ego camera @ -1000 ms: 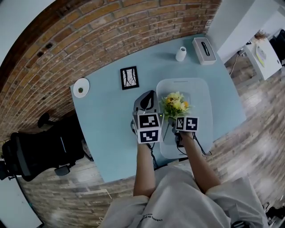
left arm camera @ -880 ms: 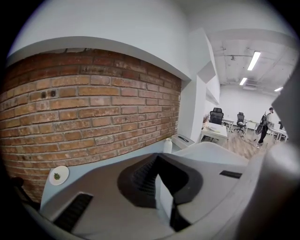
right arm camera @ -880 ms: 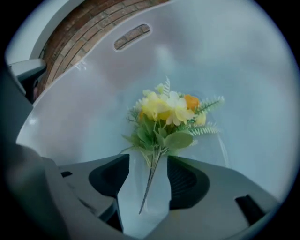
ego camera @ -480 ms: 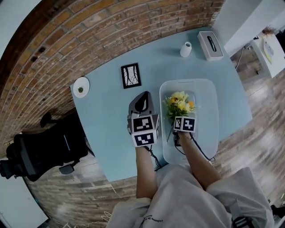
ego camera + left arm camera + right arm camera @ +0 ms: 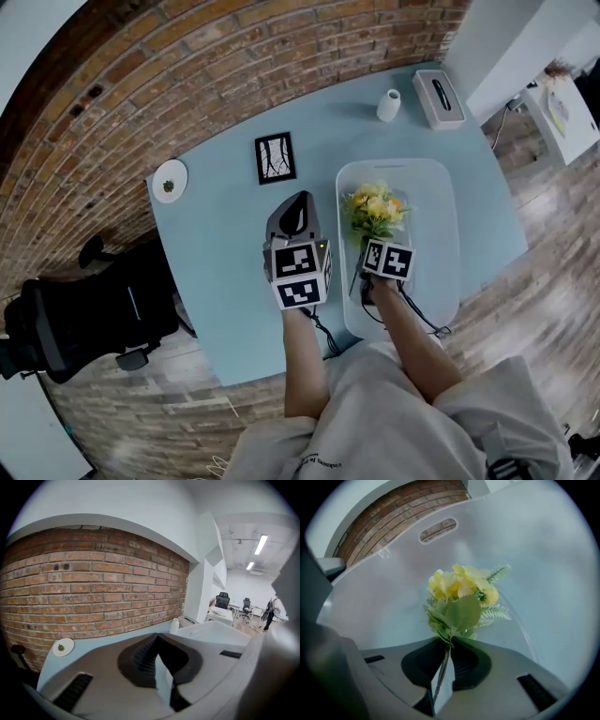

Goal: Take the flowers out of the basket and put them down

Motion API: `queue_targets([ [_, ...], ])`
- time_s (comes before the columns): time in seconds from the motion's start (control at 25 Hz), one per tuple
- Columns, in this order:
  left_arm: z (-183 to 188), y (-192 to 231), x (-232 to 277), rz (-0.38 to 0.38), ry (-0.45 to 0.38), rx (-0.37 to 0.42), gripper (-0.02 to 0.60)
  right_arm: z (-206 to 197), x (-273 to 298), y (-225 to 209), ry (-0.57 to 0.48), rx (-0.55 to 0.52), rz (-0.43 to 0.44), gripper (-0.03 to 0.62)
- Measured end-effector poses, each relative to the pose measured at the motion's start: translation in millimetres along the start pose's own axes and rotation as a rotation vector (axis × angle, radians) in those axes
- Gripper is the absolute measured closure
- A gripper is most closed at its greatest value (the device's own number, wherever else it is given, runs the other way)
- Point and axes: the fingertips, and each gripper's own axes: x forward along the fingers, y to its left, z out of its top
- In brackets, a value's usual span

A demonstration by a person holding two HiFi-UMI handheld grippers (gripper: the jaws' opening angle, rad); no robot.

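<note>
A bunch of yellow flowers (image 5: 373,208) with green leaves lies in the white plastic basket (image 5: 429,234) on the light blue table. My right gripper (image 5: 369,276) reaches down into the basket at its near end. In the right gripper view its jaws have just been closing, and the right gripper (image 5: 443,667) is shut on the thin stems, with the flowers (image 5: 459,590) standing up just past the tips against the basket wall (image 5: 389,592). My left gripper (image 5: 298,210) hovers over the table left of the basket. In its own view the left gripper (image 5: 166,672) is shut and holds nothing.
On the table behind are a small framed picture (image 5: 275,159), a white dish (image 5: 170,182) with something green, a white vase (image 5: 388,105) and a tissue box (image 5: 439,98). A brick wall runs along the far side. A black office chair (image 5: 75,319) stands at the left.
My right gripper has sunk a little at the stem end of the flowers. My left gripper has drifted slightly left, away from the basket's edge.
</note>
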Motion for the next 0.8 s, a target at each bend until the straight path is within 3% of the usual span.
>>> queue_targets([
  [0.36,3,-22,-48,-0.010,-0.068,0.037,0.563,33,-71,26,-0.209,0.140,0.133,0.545],
  [0.52,-3,-33,-74,-0.030,-0.083,0.052,0.563,49,-112,42,-0.338,0.057,0.159,0.545],
  [0.8,-10,-33,-116,0.000,-0.102,0.064,0.563,66,-175,65,-0.517,-0.133,0.171,0.543],
])
